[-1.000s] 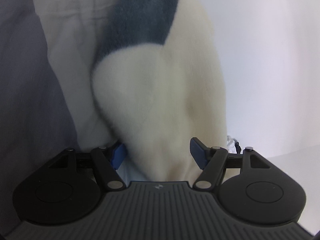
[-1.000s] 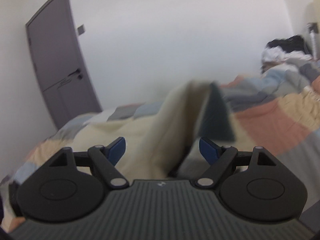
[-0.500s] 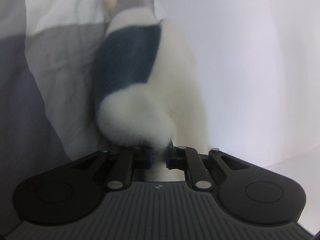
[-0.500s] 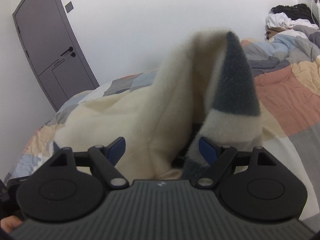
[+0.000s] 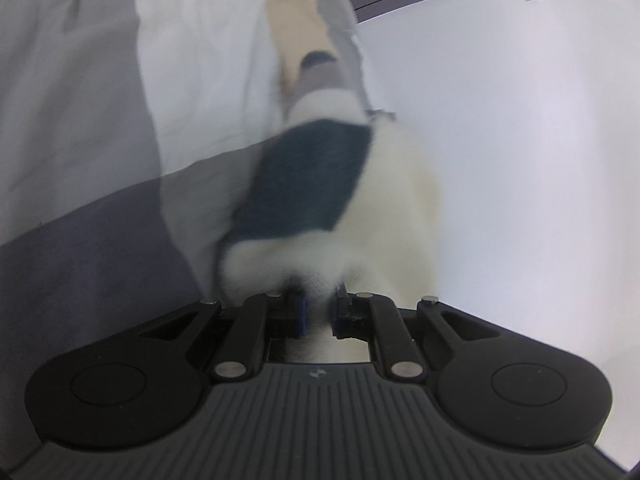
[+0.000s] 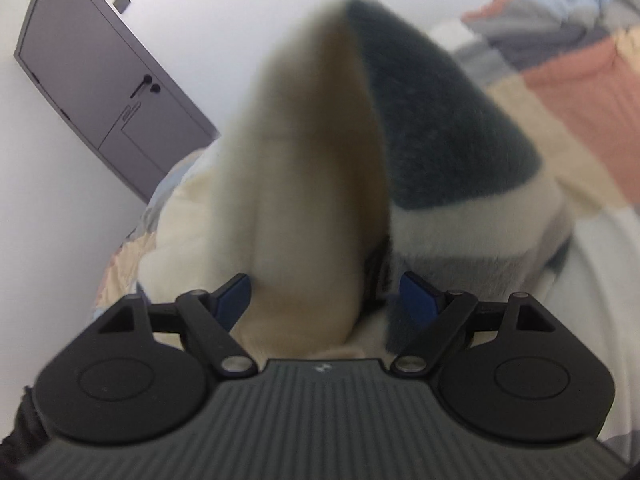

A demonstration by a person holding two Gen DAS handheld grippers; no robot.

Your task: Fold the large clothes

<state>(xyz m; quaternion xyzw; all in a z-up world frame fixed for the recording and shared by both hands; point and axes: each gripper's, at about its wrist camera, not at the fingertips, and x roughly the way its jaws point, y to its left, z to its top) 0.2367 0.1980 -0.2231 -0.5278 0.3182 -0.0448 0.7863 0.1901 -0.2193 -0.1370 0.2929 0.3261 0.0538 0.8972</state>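
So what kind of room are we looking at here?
Most likely a bedroom. A bed covered with a patchwork quilt fills the right wrist view, a grey door stands in the white wall behind it, and a fluffy cream garment is lifted above the bed.

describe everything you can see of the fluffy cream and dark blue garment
The fluffy cream fleece garment with dark blue patches looks thick and plush, mostly cream with a large dark blue-grey panel and a greyish band. One bunched cream edge is pinched in the shut left tool and lifted, so the fabric rises in a tall fold. In the right wrist view that fold stands between the open right tool fingers, ungripped. Its lower part rests on the patchwork quilt.
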